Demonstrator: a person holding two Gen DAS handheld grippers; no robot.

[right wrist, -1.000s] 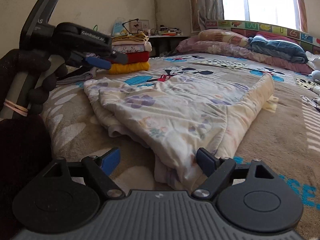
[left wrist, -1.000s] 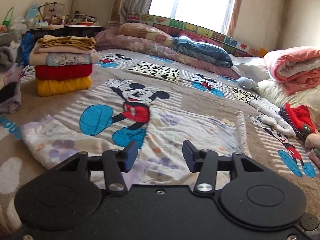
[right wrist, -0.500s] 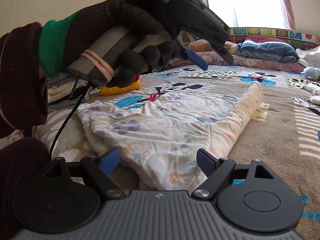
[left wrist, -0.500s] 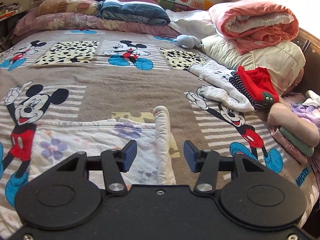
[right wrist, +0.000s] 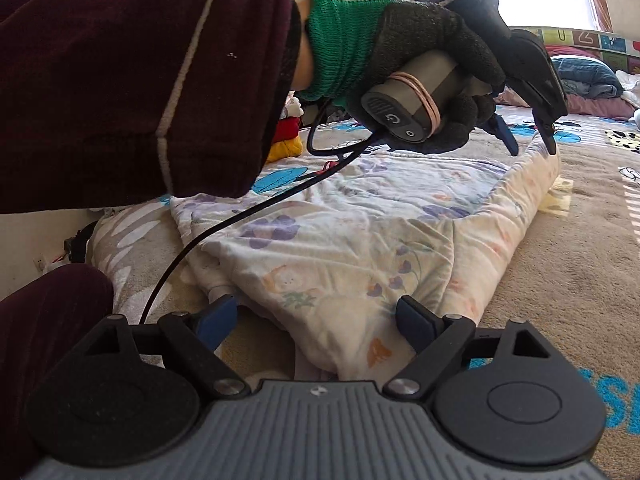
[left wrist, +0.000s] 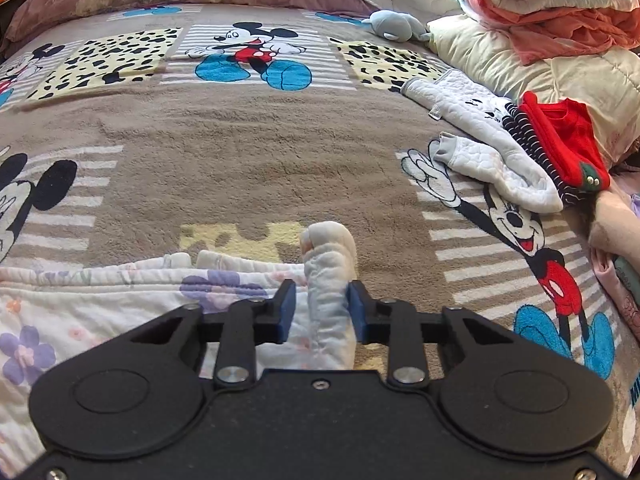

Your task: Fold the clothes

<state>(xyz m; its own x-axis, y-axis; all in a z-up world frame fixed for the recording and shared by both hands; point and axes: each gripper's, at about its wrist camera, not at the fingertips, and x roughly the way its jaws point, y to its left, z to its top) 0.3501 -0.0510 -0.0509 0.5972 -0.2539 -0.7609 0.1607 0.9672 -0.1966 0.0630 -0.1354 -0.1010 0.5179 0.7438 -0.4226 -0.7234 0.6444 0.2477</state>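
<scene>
- L gripper point(left wrist: 321, 309): jaws narrow, straddling rolled edge of floral garment point(left wrist: 120, 304), pads just beside it.
- R gripper point(right wrist: 316, 320): jaws wide, garment's near corner between, not pinched.

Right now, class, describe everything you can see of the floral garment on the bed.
The floral garment is white, soft, quilted-looking cloth printed with purple and orange flowers. It lies partly folded and rumpled on the brown cartoon blanket. Its far corner forms a rolled ridge standing between the left gripper fingers; its near corner lies between the open right gripper fingers.
</scene>
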